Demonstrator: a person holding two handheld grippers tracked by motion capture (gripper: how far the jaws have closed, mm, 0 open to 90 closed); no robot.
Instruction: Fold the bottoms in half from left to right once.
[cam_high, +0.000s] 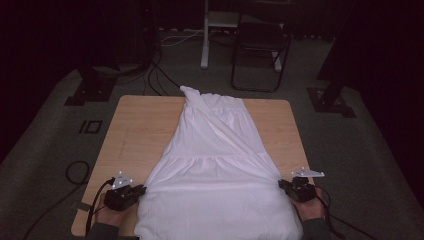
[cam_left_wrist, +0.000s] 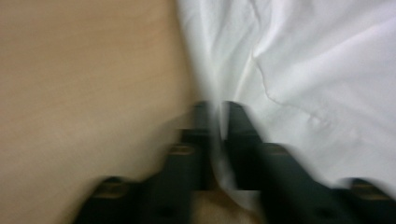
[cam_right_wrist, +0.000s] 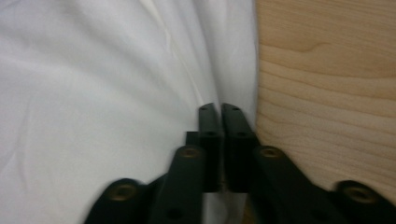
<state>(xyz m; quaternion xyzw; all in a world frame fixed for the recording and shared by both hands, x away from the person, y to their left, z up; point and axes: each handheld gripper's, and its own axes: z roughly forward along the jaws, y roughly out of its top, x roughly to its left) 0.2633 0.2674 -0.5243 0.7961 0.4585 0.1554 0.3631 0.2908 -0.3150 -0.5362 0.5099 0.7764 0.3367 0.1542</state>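
Both grippers, left (cam_high: 142, 190) and right (cam_high: 281, 183), pinch a white tiered cotton skirt (cam_high: 215, 160) at its side edges. On the pale wooden table (cam_high: 135, 130), thin fabric could slip free if tugged unevenly.

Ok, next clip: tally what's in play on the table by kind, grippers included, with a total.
White garments (a tiered skirt or dress, spread flat): 1
Handheld grippers: 2, the left gripper and the right gripper, each shut on a side edge of the garment
Wooden table: 1
Total: 4
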